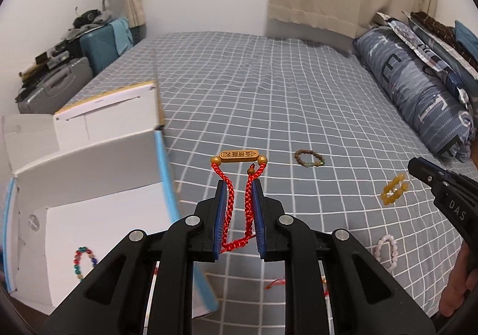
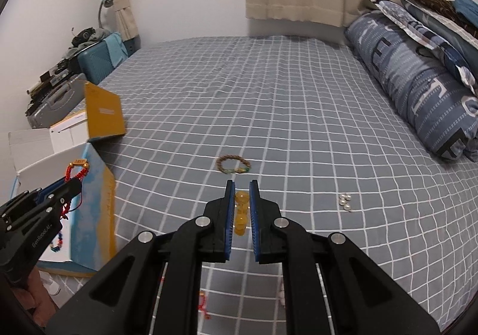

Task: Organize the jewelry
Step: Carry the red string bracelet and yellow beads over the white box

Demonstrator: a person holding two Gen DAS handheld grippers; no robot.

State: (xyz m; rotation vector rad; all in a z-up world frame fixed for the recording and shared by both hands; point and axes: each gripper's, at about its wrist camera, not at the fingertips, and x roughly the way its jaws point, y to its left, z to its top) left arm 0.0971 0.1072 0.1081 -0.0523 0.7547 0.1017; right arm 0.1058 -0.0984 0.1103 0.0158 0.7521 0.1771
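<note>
My left gripper (image 1: 238, 185) is shut on a red braided cord bracelet (image 1: 237, 182) with a gold plate, held in the air just right of the open white box (image 1: 89, 161). A multicoloured bead bracelet (image 1: 83, 260) lies inside the box. My right gripper (image 2: 242, 185) is shut on a yellow bead bracelet (image 2: 241, 215), which also shows in the left wrist view (image 1: 394, 190). A brown bead bracelet (image 1: 309, 158) (image 2: 233, 165) lies on the bed ahead. A pink bead bracelet (image 1: 387, 251) and small pearl pieces (image 2: 346, 203) lie on the sheet.
The grey checked bed sheet (image 2: 239, 96) fills both views. A rolled blue quilt and pillows (image 2: 418, 75) lie along the right. Suitcases and clutter (image 1: 74, 60) stand beyond the bed's left edge. Red cord pieces (image 1: 274, 284) lie under the left gripper.
</note>
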